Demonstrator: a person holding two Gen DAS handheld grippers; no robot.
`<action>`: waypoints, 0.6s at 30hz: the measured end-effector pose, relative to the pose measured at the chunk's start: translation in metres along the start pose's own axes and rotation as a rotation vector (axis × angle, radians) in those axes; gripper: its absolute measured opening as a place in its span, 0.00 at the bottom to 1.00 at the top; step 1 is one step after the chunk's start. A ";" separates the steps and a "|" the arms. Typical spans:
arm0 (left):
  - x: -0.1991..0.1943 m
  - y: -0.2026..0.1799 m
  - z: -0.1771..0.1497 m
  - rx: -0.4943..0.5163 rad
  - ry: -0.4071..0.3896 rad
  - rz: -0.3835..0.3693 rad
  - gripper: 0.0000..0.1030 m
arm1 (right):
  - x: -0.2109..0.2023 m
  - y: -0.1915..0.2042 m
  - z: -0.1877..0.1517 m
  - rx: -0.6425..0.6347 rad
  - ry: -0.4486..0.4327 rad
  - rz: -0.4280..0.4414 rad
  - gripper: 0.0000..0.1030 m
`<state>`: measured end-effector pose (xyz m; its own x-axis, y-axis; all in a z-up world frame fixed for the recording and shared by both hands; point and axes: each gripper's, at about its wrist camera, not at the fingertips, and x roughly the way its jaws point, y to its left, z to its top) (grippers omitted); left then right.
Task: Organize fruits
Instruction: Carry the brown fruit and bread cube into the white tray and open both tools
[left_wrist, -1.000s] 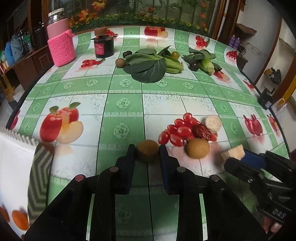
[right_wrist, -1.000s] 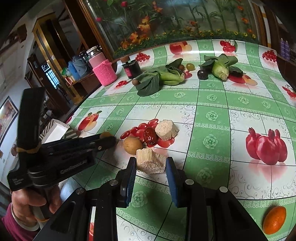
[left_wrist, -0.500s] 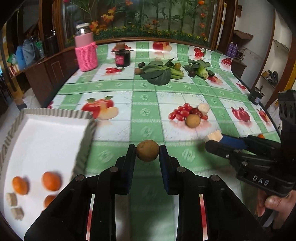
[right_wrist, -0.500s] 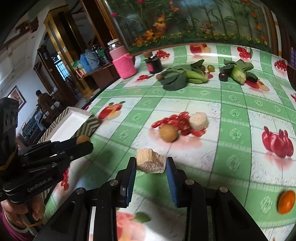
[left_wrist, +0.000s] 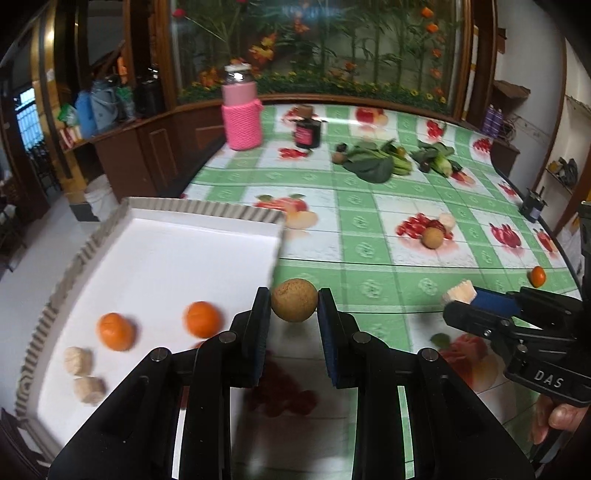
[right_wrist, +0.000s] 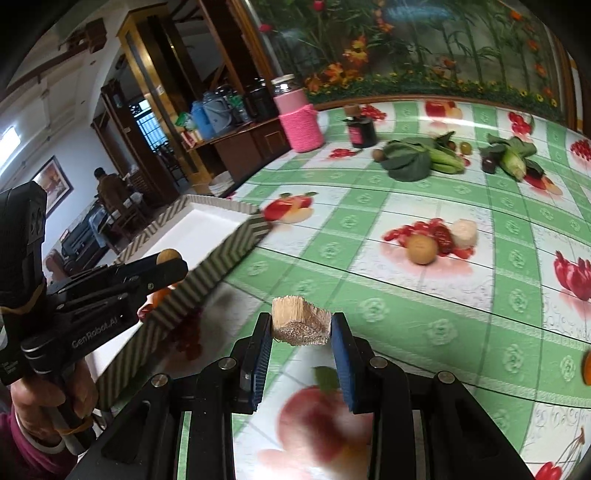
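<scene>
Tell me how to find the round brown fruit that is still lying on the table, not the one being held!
Look at the green checked tablecloth, at its printed heap of red cherry tomatoes near the middle. The round brown fruit sits at that heap's near edge. Beside it are a wrinkled dark red date and a pale cut chunk; it alone is smooth, tan and ball-shaped.

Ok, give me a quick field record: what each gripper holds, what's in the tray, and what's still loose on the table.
left gripper: shut on round brown fruit, near the tray's corner
right gripper: shut on pale fibrous chunk, above the tablecloth
tray: two oranges, two pale chunks
loose on table: brown fruit, small orange, red date, white piece
</scene>
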<state>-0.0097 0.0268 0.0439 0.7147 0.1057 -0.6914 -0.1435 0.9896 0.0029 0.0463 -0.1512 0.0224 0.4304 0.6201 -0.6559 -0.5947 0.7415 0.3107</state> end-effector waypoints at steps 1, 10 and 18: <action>-0.003 0.006 -0.001 -0.007 -0.005 0.011 0.24 | 0.001 0.004 0.001 -0.005 -0.001 0.004 0.30; -0.017 0.053 -0.012 -0.070 -0.018 0.090 0.24 | 0.013 0.052 0.007 -0.082 0.008 0.053 0.30; -0.019 0.083 -0.023 -0.116 -0.009 0.128 0.24 | 0.024 0.085 0.010 -0.139 0.026 0.082 0.30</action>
<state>-0.0511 0.1051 0.0411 0.6917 0.2320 -0.6839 -0.3115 0.9502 0.0072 0.0127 -0.0704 0.0399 0.3597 0.6690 -0.6504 -0.7162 0.6448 0.2671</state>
